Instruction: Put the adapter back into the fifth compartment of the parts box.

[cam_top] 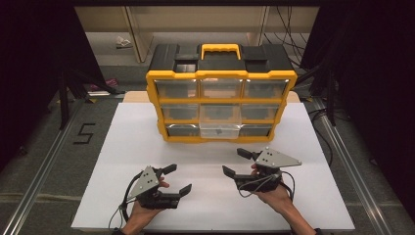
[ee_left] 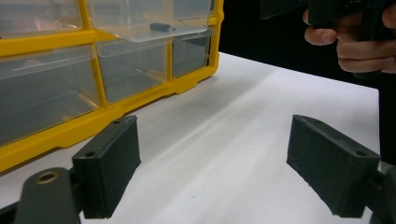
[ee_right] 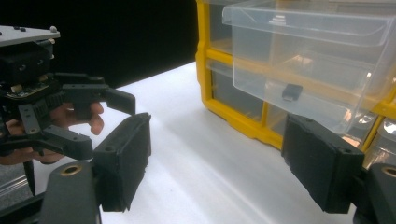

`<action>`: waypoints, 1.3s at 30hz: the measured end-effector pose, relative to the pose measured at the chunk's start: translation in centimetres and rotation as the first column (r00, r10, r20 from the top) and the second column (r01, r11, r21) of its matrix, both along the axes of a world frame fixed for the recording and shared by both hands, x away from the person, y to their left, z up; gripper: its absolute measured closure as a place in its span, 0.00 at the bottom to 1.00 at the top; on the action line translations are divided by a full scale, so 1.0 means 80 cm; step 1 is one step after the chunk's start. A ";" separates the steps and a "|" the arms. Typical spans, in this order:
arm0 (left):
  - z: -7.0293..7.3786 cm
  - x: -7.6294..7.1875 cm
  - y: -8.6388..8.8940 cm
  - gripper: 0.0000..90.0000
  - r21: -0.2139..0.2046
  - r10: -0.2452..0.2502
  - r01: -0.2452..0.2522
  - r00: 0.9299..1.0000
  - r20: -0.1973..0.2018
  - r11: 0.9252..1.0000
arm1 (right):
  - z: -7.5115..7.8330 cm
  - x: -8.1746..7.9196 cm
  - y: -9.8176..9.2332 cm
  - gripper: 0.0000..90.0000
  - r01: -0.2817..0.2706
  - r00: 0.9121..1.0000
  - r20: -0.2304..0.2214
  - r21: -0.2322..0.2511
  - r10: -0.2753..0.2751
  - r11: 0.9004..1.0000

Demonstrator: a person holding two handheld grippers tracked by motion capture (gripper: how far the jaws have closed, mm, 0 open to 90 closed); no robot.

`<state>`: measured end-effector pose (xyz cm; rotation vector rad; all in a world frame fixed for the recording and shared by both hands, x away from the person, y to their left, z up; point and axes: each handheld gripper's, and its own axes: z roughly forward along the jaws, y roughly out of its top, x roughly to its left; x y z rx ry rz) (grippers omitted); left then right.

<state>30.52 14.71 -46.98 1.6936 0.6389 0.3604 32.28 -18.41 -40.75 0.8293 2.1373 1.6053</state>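
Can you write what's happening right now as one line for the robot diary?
left gripper: open, empty, above table | right gripper: open, empty | organizer: bottom middle drawer pulled out | small dark part: in drawer

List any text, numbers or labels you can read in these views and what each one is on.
"5": black strips forming the digit on the grey floor, left of the white table.
The yellow and black drawer organizer carries no readable brand or label; its clear drawers are unmarked.
The small dark part in the pulled-out bottom middle drawer is too small to show any marking.
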 end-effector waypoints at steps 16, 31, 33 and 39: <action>0.000 0.004 0.000 0.18 0.024 -0.007 0.006 1.000 0.028 1.000 | -0.012 -0.010 -0.008 0.27 0.005 1.000 0.005 0.006 -0.005 1.000; 0.000 -0.001 0.000 0.18 0.003 -0.009 0.009 1.000 -0.003 1.000 | -0.021 -0.017 -0.022 0.24 0.030 0.999 0.013 0.016 -0.030 0.999; 0.000 -0.002 0.000 0.18 0.000 -0.005 0.005 1.000 -0.016 1.000 | -0.022 -0.018 -0.023 0.23 0.031 0.999 0.011 0.021 -0.031 0.999; 0.000 -0.003 0.001 0.18 -0.004 -0.004 0.004 1.000 -0.005 1.000 | -0.025 -0.022 -0.027 0.20 0.030 1.000 0.009 0.033 -0.030 0.999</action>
